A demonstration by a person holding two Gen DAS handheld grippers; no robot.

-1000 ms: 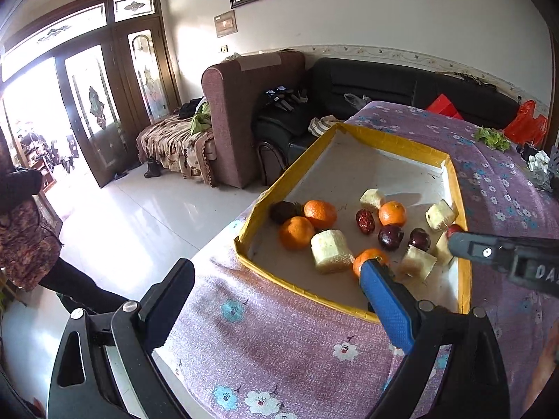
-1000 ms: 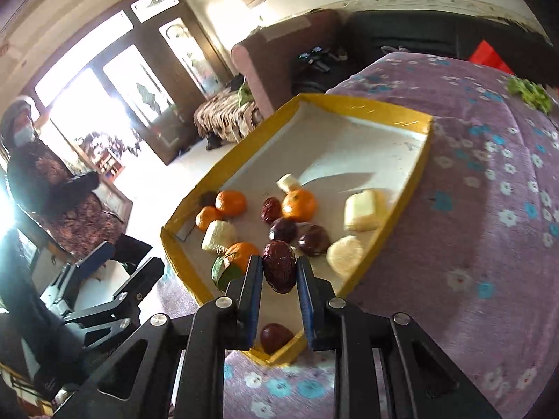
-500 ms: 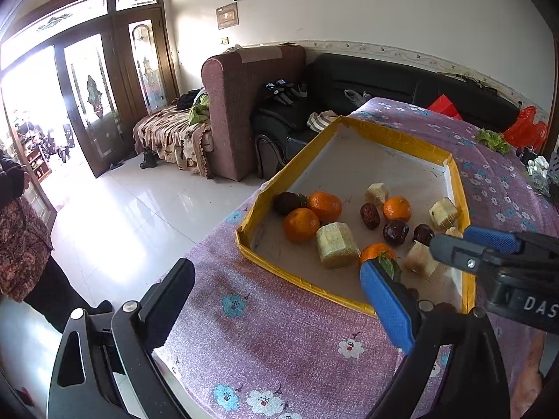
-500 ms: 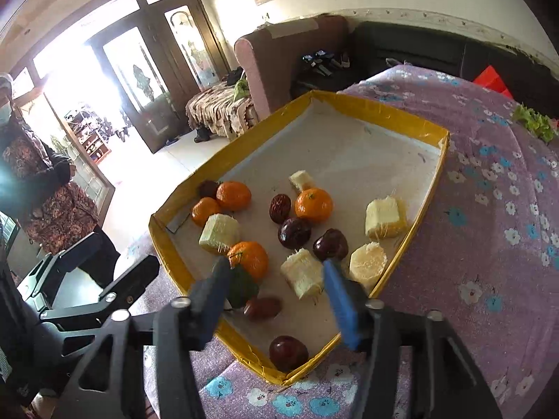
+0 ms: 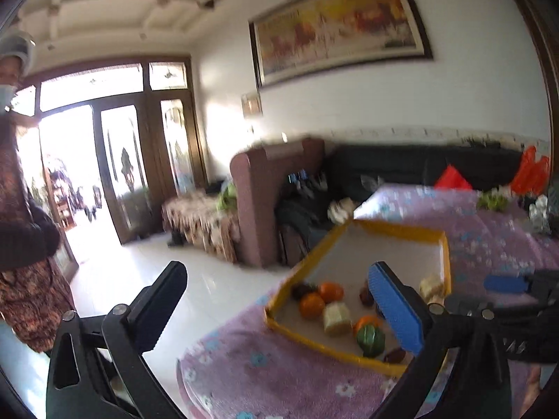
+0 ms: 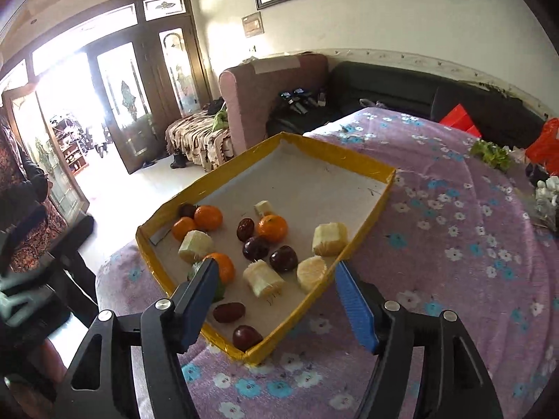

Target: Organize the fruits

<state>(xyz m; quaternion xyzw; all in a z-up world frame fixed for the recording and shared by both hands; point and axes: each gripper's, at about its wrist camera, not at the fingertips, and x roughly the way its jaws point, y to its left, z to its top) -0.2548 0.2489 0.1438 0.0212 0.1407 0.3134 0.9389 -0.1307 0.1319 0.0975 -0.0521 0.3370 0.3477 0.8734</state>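
A yellow-rimmed tray (image 6: 363,162) lies on the purple flowered tablecloth (image 6: 454,244). It holds oranges (image 6: 272,227), pale cut chunks (image 6: 330,239), dark plums (image 6: 283,258) and red dates (image 6: 229,312). My right gripper (image 6: 276,272) hovers over the tray's near end. Its jaws are opening and nothing is between them. My left gripper (image 5: 276,272) is tilted up beside the tray (image 5: 394,227), off the table's left edge, its jaws opening wide and empty. A green fruit (image 5: 370,337) sits by an orange (image 5: 365,321) near the tray's front rim. The right gripper's blue pad (image 5: 506,283) shows at the right.
A person (image 5: 21,244) stands at the left by the glass doors. A brown armchair (image 6: 272,94) and a dark sofa (image 6: 401,87) lie beyond the table. Green leaves (image 6: 489,152) and red bags (image 6: 545,143) sit at the table's far right.
My right gripper opened and let go of a red date, which now lies in the tray's near corner, and it drew back. My left gripper rose and tipped upward.
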